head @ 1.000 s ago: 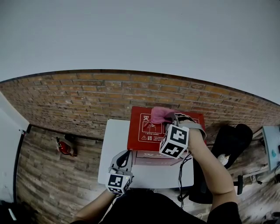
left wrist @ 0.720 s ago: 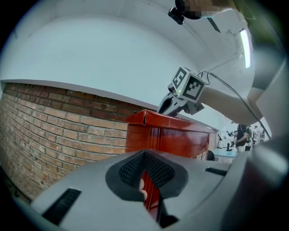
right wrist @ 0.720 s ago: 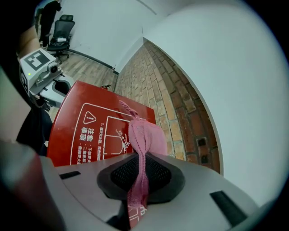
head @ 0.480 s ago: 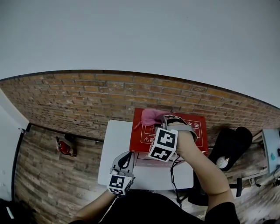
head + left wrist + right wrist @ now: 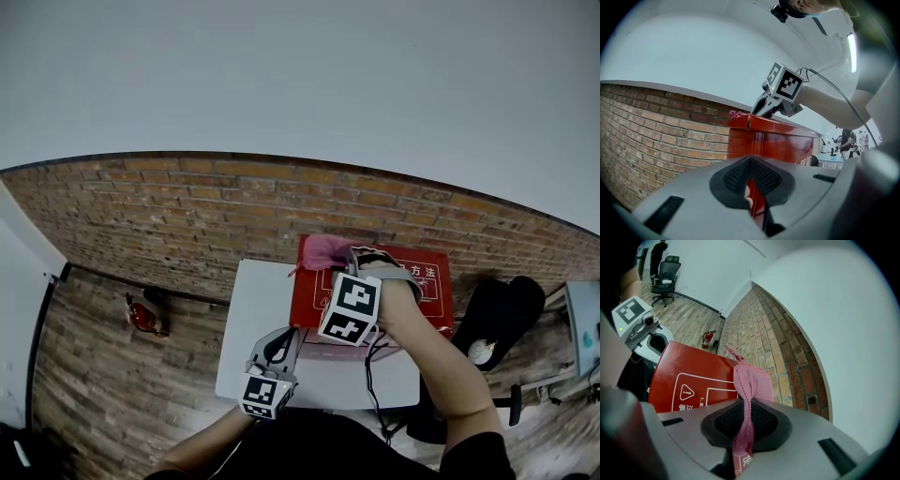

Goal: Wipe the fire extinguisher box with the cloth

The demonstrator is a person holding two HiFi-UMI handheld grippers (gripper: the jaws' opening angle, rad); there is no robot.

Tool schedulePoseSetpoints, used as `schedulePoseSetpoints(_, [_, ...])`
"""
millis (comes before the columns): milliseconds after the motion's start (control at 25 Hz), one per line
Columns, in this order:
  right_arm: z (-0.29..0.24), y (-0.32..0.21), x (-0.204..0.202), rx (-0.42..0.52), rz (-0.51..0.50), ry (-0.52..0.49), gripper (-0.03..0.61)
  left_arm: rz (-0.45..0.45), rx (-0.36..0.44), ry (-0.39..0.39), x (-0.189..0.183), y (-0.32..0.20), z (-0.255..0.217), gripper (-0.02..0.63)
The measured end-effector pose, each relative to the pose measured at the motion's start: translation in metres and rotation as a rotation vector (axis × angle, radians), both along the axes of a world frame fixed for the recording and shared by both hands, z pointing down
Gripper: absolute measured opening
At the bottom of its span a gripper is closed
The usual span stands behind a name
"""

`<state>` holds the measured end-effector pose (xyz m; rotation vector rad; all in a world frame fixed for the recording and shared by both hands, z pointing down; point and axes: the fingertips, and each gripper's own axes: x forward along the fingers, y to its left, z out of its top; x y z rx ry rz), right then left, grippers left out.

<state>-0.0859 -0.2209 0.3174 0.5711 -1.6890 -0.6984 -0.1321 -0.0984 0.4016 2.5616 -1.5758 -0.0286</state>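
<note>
The right gripper [image 5: 745, 420] is closed on the pink cloth [image 5: 750, 385], which is pinched into a narrow fold between its jaws. It angles down and presses the cloth onto the top of the red box [image 5: 412, 291], at the far left corner beside the brick wall [image 5: 187, 216]. The left gripper [image 5: 751, 180] is closed on nothing. It sits level at the near left of the white counter [image 5: 253, 309], pointing at the box's near side.

Wiping looks under way on the top. I see no dirt or streaks, so I cannot say how much of that face is done. Going by where the cloth sits, the right part of the top and the sides probably remain.

The top is printed in white with framed panels, a warning triangle with an exclamation mark, and Chinese characters too small to read. The cloth's tag [image 5: 742, 460] also bears a character. A small red extinguisher [image 5: 141, 317] stands on the floor, far left.
</note>
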Motion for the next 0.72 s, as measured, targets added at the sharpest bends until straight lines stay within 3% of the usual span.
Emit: schedulePoseSetpoints(720, [0.000,0.008,-0.016,0.020,-0.014,0.024,0.052,0.061,0.013,0.008,0.001,0.001,-0.003,0.015])
